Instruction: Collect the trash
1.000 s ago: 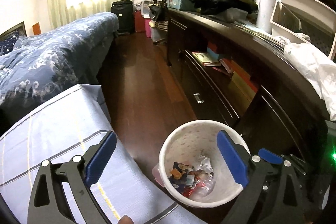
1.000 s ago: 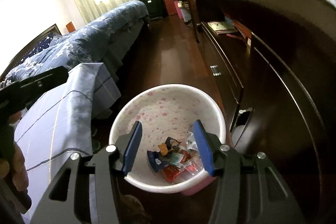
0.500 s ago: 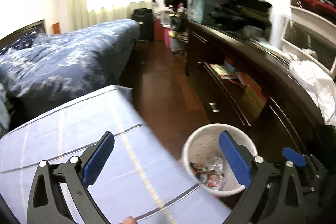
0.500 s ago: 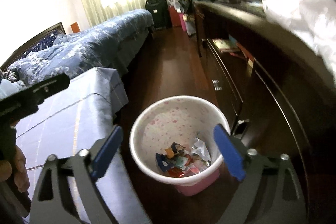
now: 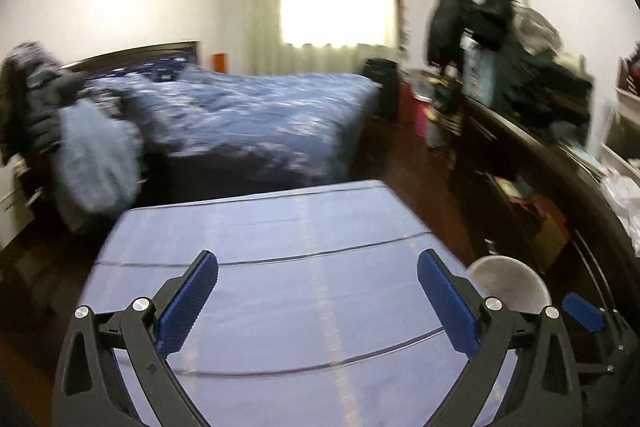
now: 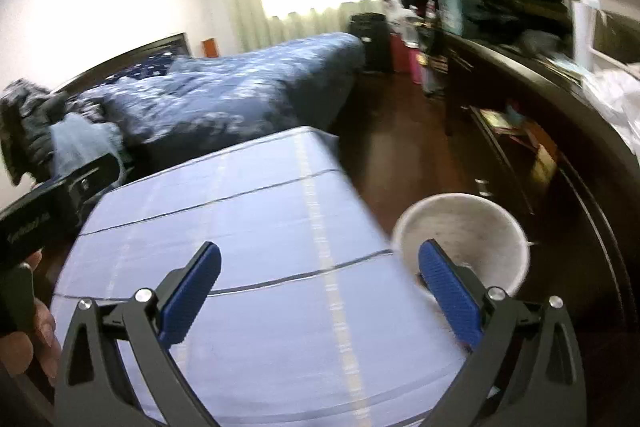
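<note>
The white trash bin (image 6: 464, 243) stands on the dark floor at the lower right of the right wrist view, beside the table; its contents are blurred. In the left wrist view only the bin's rim (image 5: 508, 279) peeks past the right finger. My left gripper (image 5: 318, 301) hangs open over the blue striped tablecloth (image 5: 280, 267) with nothing between its pads. My right gripper (image 6: 320, 291) is open wide and empty too, above the same cloth (image 6: 248, 227), its right fingertip (image 6: 444, 279) in front of the bin. No loose trash shows on the cloth.
A bed with a dark blue floral cover (image 5: 248, 119) lies beyond the table. A long dark dresser (image 6: 560, 131) heaped with clothes runs along the right wall. A black suitcase (image 6: 370, 37) stands by the window. A hand on the left gripper's handle (image 6: 24, 331) shows at the left.
Both grippers rose and swung left, away from the bin and over the tablecloth. The right gripper's jaws opened from half to full width. The bin slid to the right edge of both views.
</note>
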